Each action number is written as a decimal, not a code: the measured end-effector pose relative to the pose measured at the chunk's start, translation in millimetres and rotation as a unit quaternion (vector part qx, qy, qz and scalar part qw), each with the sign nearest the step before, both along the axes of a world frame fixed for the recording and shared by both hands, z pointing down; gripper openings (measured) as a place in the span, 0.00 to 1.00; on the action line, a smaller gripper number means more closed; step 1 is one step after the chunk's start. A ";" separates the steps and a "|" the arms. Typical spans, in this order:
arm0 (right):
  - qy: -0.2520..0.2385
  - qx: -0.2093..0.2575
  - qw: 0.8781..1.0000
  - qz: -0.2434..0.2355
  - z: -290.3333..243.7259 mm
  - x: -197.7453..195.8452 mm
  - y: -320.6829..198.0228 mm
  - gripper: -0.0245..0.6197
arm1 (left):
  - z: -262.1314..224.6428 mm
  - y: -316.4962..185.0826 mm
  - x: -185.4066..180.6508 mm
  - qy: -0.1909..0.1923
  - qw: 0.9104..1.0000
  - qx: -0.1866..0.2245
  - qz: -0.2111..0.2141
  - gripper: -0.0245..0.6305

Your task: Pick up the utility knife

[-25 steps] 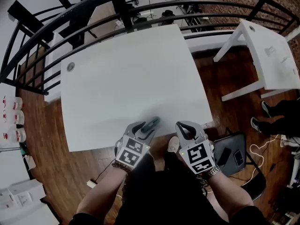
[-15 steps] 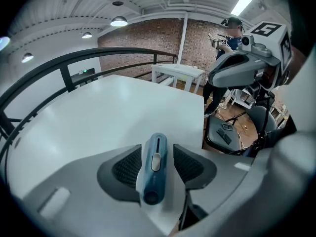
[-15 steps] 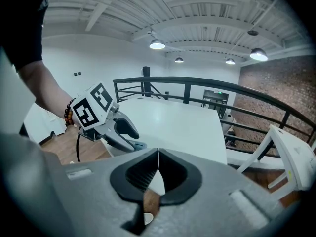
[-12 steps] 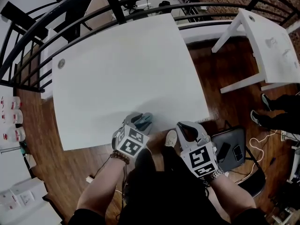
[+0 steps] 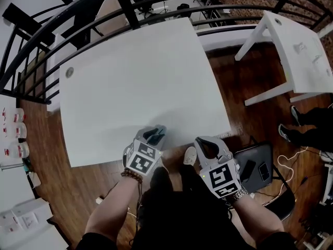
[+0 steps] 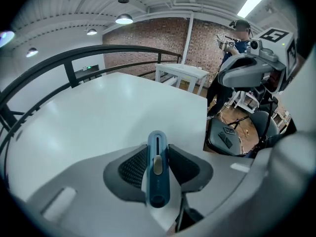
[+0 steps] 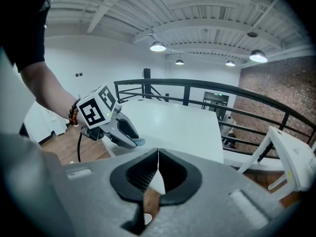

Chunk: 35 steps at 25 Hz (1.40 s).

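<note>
Slim dark-blue plastic utility knife [image 6: 158, 174] w/ a pale slider on top sits lengthwise btwn the jaws of the left gripper [image 5: 155, 135]. In the left gripper view its nose points away from the camera. Those jaws are closing on it, and the black ribbed pads [image 6: 132, 168] lie against both long sides of the handle. The knife is over the large white rectangular bench [image 5: 135, 77], close to its near edge and roughly mid-width. Can't tell if it rests on the surface or is just clear of it. The left gripper tilts steeply down, its black-and-white marker cube [image 5: 143, 159] facing up twd the head camera. A dark bead bracelet [image 5: 130, 175] is on that wrist.

The right gripper [image 5: 206, 146] is beside the left one but apart from it, just off the bench's near edge over the brown wood floor [image 5: 67, 186]. Its jaws are pressed together w/ nothing btwn them; the right gripper view shows only a hairline seam where the pads meet. That view also shows the left gripper at left, w/ the knife's blue tip poking out past its jaws.

A black curved metal railing [image 5: 126, 9] rings the bench's far side. A small white table [image 5: 299, 51] stands to the right, well apart. A flat dark-grey case [image 5: 255, 166] lies on the floor near the right gripper.
</note>
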State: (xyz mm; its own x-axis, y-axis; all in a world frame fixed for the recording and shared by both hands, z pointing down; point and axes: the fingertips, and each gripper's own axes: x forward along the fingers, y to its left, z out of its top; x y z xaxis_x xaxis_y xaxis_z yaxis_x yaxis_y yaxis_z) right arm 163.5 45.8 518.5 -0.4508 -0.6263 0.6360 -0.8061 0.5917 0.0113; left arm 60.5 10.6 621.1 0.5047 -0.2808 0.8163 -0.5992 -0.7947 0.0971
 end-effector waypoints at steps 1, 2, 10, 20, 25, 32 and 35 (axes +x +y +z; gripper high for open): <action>0.000 0.001 1.000 0.000 -1.0 -0.4 0.3 0.03 | -4.7 -1.6 -0.5 0.003 1.000 0.006 -0.004 0.27; 0.000 0.003 1.000 -0.001 -2.3 -1.4 0.7 0.03 | -9.3 -3.0 -1.4 0.006 1.000 0.013 -0.007 0.27; -0.006 0.025 1.000 -0.012 -22.7 -20.7 -0.9 0.03 | -54.4 -11.2 -12.4 0.032 0.997 0.061 -0.030 0.27; -0.018 0.075 0.997 -0.010 -64.4 -48.7 -14.7 0.03 | -147.2 -26.3 -20.5 0.097 0.983 0.145 -0.052 0.27; -0.026 0.097 0.995 -0.006 -85.4 -60.8 -23.0 0.03 | -189.2 -33.5 -26.8 0.124 0.974 0.182 -0.058 0.27; -0.024 0.126 0.992 -0.004 -106.4 -70.8 -31.5 0.03 | -226.6 -43.1 -32.1 0.145 0.963 0.218 -0.057 0.27; -0.024 0.135 0.991 -0.005 -112.9 -74.2 -35.3 0.03 | -235.1 -46.3 -32.1 0.150 0.961 0.227 -0.054 0.27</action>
